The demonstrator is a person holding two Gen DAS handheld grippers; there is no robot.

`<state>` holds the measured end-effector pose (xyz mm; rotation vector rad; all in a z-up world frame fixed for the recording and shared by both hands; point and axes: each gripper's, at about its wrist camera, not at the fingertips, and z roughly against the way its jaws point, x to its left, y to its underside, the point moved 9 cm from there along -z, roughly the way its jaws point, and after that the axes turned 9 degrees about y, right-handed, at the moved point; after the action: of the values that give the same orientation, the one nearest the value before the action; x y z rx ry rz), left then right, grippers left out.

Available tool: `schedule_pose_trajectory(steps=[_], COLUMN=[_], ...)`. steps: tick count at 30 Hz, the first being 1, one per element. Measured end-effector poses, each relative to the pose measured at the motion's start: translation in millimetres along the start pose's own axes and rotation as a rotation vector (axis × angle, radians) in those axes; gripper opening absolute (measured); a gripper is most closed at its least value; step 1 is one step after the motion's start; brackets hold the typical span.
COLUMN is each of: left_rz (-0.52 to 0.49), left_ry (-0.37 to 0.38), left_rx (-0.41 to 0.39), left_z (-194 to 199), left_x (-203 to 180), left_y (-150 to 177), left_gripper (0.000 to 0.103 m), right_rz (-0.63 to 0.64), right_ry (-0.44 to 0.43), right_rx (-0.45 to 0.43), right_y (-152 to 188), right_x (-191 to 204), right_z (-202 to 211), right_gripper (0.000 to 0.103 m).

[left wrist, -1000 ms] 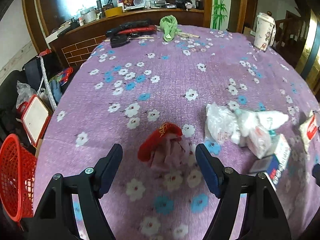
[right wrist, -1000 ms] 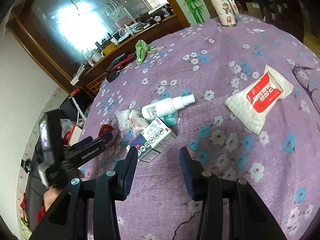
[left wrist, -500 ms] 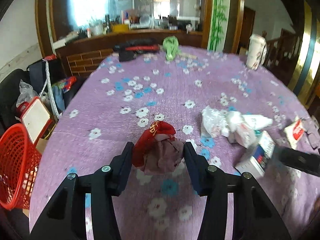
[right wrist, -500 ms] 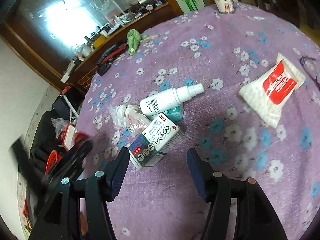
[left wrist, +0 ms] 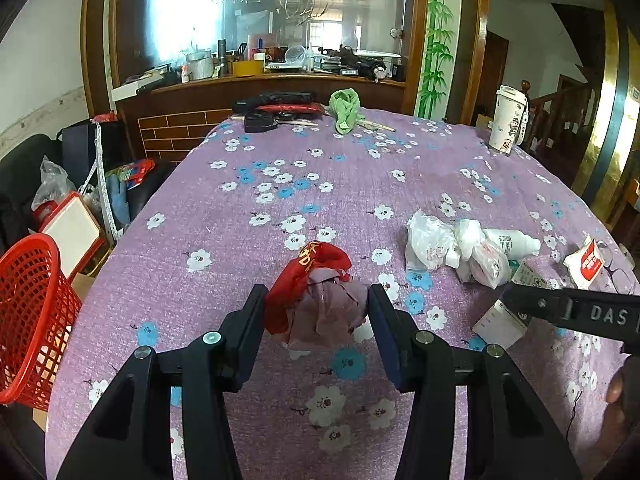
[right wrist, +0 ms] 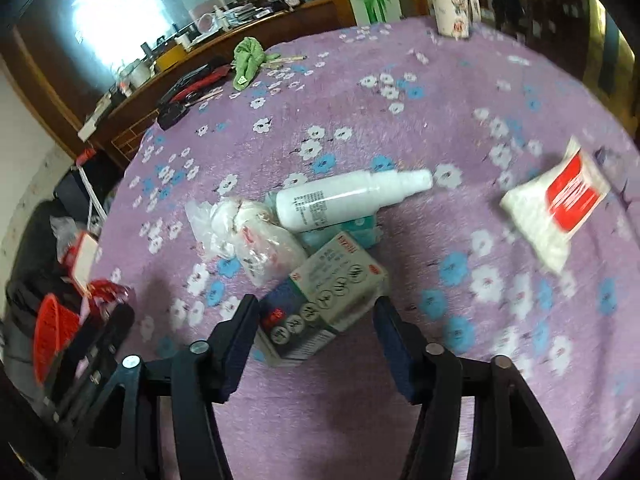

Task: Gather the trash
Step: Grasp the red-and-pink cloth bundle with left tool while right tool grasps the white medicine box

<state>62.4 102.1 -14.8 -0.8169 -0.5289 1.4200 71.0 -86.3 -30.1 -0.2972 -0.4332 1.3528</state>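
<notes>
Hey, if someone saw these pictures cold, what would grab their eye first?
Probably the purple flowered tablecloth, strewn with trash. Near the front, the left gripper is clamped on a red-and-pink wad, while the right gripper is closing around a small box. A red basket waits off the table's left edge.

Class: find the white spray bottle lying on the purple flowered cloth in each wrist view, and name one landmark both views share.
Left wrist view: the white spray bottle lies at the right, behind the crumpled plastic bags.
Right wrist view: the bottle lies at the centre, nozzle pointing right, beyond the small carton.
Shared landmark: the green cloth at the table's far end.
</notes>
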Motion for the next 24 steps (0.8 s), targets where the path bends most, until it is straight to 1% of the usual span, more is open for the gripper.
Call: schedule_pose_trajectory(steps=[2,4,5,6,7,8,9,10,11,13,16,20,24], left_rz=[-0.003,-0.006,-0.005,-0.004,-0.002,-0.001,-0.001,-0.001,-0.002,-0.008,-0.016,-0.023,-0.025], left_ry=[0.006,0.004,0.005,0.004,0.002,0.001,-0.001,-0.004,-0.006,-0.007,-0.001,0.007,0.012], left_rx=[-0.003,-0.004,-0.005,-0.006,-0.007,-0.007,-0.008,-0.009,-0.013,-0.020,-0.021,-0.028,-0.031], left_z=[0,1,0,0,1,1,0,1,2,3,4,5,6], left_x=[-2,-2,-2,-1,-1,-1,0,1,1,1,-1,-3,-4], left_y=[0,1,1,0,0,0,0,0,-1,-1,-1,-2,-2], left_gripper=[0.050,0.050,0.050,0.050,0.050,0.050,0.050,0.050,0.050,0.050,0.050,0.050,0.050], right_rz=[-0.001,-0.003,-0.021,-0.043,-0.057,-0.073,-0.090,-0.108,-0.123,-0.139,-0.131,-0.060,0.018], right_ry=[0.002,0.027,0.019,-0.023,-0.043,-0.048,-0.052,-0.052,-0.051,-0.022,0.039,0.089,0.113], right_rx=[0.007,0.000,0.003,0.010,0.018,0.026,0.030,0.041,0.050,0.064,0.061,0.037,0.024], right_y=[1,2,1,1,2,1,-1,-2,-3,-5,-7,-6,0], right_x=[-7,-15,-17,-15,-13,-11,-7,-4,-2,3,8,10,0], right_z=[2,4,6,7,8,7,7,5,2,-4,-14,-16,-9], right_gripper=[0.059,0.059,0.059,0.059,0.059,0.059,0.061,0.065,0.067,0.067,0.067,0.069,0.069])
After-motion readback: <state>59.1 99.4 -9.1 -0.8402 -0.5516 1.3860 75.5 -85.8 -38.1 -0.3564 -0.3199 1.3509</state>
